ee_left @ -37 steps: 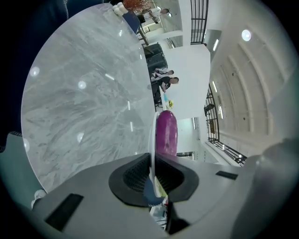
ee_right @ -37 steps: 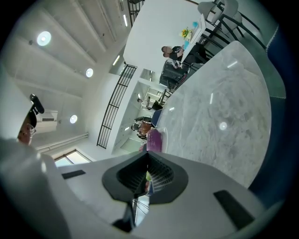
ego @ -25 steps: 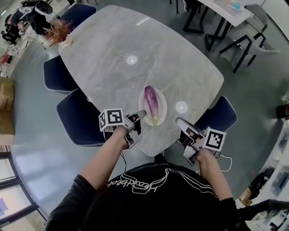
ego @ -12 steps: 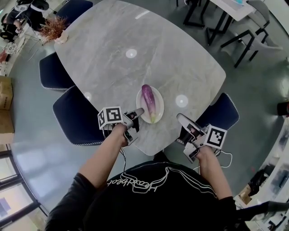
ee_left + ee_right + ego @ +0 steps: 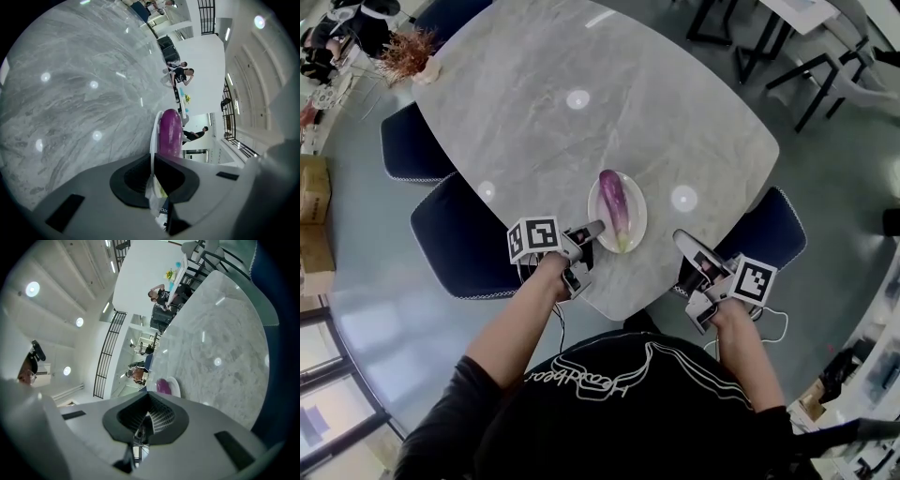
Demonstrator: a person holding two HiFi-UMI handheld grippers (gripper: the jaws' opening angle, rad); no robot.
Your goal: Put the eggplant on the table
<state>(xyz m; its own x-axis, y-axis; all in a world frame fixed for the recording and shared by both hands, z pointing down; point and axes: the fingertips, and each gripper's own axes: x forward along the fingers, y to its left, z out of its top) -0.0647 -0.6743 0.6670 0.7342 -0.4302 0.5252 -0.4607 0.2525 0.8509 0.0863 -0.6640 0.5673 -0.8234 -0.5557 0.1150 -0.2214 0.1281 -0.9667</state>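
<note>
A purple eggplant [image 5: 614, 197] with a green stem end lies on a small white plate [image 5: 634, 228] near the front edge of the grey marble table [image 5: 581, 131]. My left gripper [image 5: 592, 230] is at the plate's left rim. In the left gripper view the plate rim [image 5: 154, 136] runs straight in between the jaws of the left gripper [image 5: 152, 171], which are shut on it, and the eggplant [image 5: 171, 131] lies just beyond. My right gripper [image 5: 682, 244] hangs shut and empty off the table's front right edge. From there the eggplant [image 5: 163, 386] looks small and far.
Dark blue chairs stand at the left [image 5: 459, 239], far left [image 5: 408, 141] and front right [image 5: 764, 239] of the table. A dried plant in a vase [image 5: 412, 61] sits on the far left corner. Other tables and chairs [image 5: 825, 66] stand at the upper right.
The head view has shifted a little. Both grippers keep their places relative to the plate, and the eggplant has not moved on it.
</note>
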